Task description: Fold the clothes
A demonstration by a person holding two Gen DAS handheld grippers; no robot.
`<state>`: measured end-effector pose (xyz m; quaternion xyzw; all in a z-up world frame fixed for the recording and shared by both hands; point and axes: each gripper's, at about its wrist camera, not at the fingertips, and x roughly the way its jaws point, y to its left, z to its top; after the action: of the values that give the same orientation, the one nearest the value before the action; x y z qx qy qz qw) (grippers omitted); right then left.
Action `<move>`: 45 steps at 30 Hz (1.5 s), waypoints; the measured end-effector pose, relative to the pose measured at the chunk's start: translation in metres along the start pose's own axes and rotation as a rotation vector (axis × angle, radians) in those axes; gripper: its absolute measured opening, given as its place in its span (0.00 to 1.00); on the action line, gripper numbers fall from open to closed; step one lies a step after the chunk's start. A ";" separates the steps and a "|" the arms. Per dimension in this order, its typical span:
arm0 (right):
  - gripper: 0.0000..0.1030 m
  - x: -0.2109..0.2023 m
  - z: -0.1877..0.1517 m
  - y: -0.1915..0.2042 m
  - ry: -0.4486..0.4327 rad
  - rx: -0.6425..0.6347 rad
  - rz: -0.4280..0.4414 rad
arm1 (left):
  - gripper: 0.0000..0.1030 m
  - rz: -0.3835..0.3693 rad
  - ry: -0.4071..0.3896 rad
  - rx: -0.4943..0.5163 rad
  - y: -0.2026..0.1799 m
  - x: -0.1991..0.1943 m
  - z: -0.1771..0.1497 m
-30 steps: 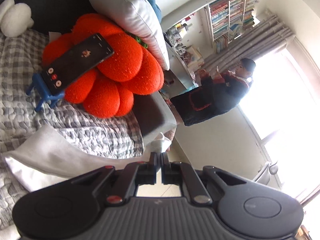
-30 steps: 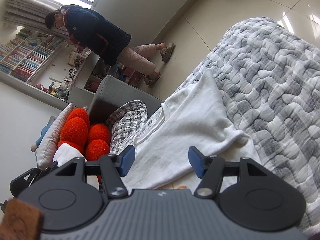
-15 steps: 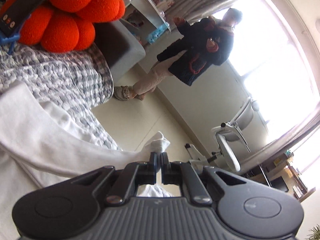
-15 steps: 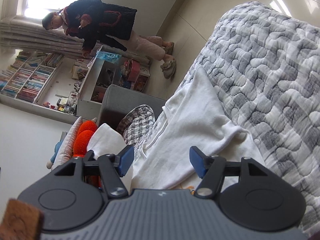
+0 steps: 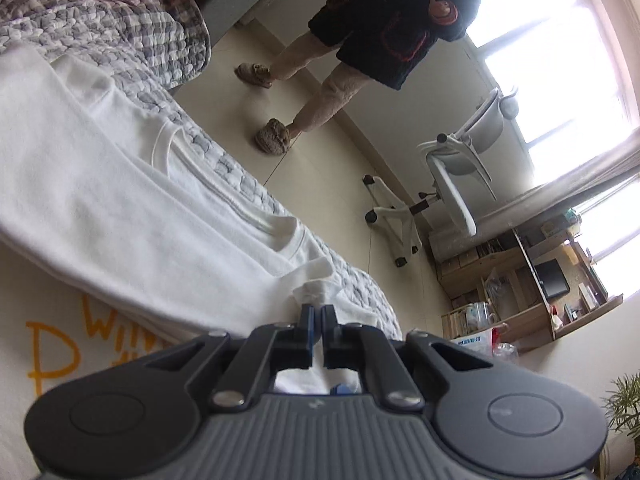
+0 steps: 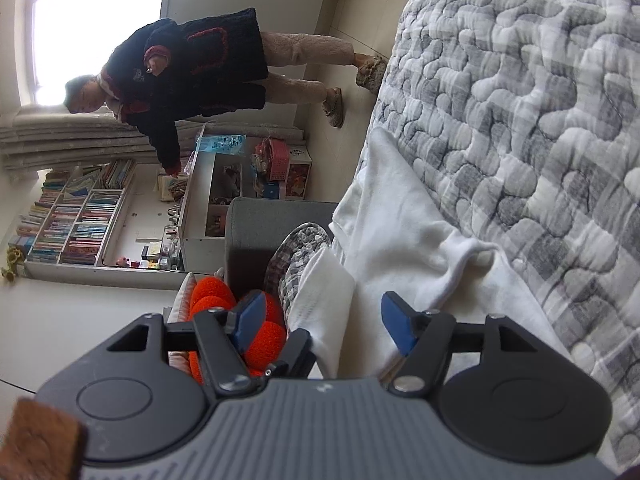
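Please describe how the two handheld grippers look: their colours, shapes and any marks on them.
Both are alike: a ribbed grey body with two round black discs, black linkage arms with silver pivot pins, and blue pads on the fingers. A small pale mark sits at the middle of the ribbed part. On the left gripper the pads barely show; on the right gripper they are plain. A brown fuzzy patch shows at the right gripper's corner.

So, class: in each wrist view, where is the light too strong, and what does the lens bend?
Left wrist view: the window is blown out to white, and the lens curves its frame. Right wrist view: the window glares white behind the person, and the quilt bulges toward the edges.
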<state>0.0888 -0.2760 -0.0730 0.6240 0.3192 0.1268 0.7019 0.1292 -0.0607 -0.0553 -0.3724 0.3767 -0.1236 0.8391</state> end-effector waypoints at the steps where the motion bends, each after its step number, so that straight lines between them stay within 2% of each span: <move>1: 0.66 0.001 -0.001 0.000 0.001 0.003 -0.002 | 0.03 0.005 0.014 0.013 0.000 0.001 0.000; 9: 0.66 0.011 -0.006 -0.005 0.002 0.017 -0.051 | 0.08 0.055 0.142 0.076 0.007 0.001 0.001; 10: 0.66 0.012 -0.007 -0.005 0.002 0.017 -0.057 | 0.11 0.061 0.158 0.079 0.009 0.000 0.002; 12: 0.66 0.012 -0.009 -0.006 -0.002 0.010 -0.067 | 0.25 0.072 0.189 0.087 0.012 -0.002 0.002; 14: 0.66 0.011 -0.010 -0.006 -0.004 0.002 -0.073 | 0.30 0.080 0.202 0.107 0.013 -0.008 0.004; 17: 0.66 0.013 -0.014 -0.002 -0.006 -0.026 -0.091 | 0.31 0.102 0.169 0.152 0.013 -0.027 0.011; 22: 0.66 0.019 -0.022 0.006 -0.007 -0.085 -0.129 | 0.27 0.192 -0.011 0.218 0.023 -0.066 0.031; 26: 0.55 0.026 -0.030 0.013 -0.010 -0.150 -0.173 | 0.24 0.254 -0.119 0.221 0.042 -0.085 0.044; 29: 0.43 0.032 -0.039 0.021 -0.026 -0.238 -0.237 | 0.25 0.337 -0.180 0.260 0.054 -0.091 0.048; 31: 0.31 0.037 -0.045 0.025 -0.031 -0.302 -0.278 | 0.27 0.388 -0.202 0.232 0.066 -0.093 0.055; 33: 0.20 0.042 -0.051 0.029 -0.036 -0.361 -0.310 | 0.32 0.388 -0.208 0.180 0.078 -0.099 0.061; 35: 0.14 0.046 -0.058 0.036 -0.050 -0.416 -0.326 | 0.36 0.380 -0.211 0.133 0.088 -0.104 0.067; 37: 0.12 0.048 -0.063 0.045 -0.068 -0.471 -0.326 | 0.36 0.394 -0.220 0.127 0.093 -0.109 0.069; 39: 0.12 0.049 -0.066 0.054 -0.080 -0.506 -0.306 | 0.32 0.403 -0.222 0.131 0.096 -0.112 0.071; 42: 0.11 0.052 -0.067 0.066 -0.078 -0.504 -0.251 | 0.24 0.403 -0.230 0.103 0.104 -0.116 0.077; 45: 0.11 0.059 -0.071 0.084 -0.079 -0.549 -0.253 | 0.22 0.404 -0.245 0.070 0.110 -0.121 0.082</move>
<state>0.1094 -0.1702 -0.0112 0.3708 0.3207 0.0957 0.8663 0.0973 0.1181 -0.0333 -0.2723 0.3342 0.0799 0.8988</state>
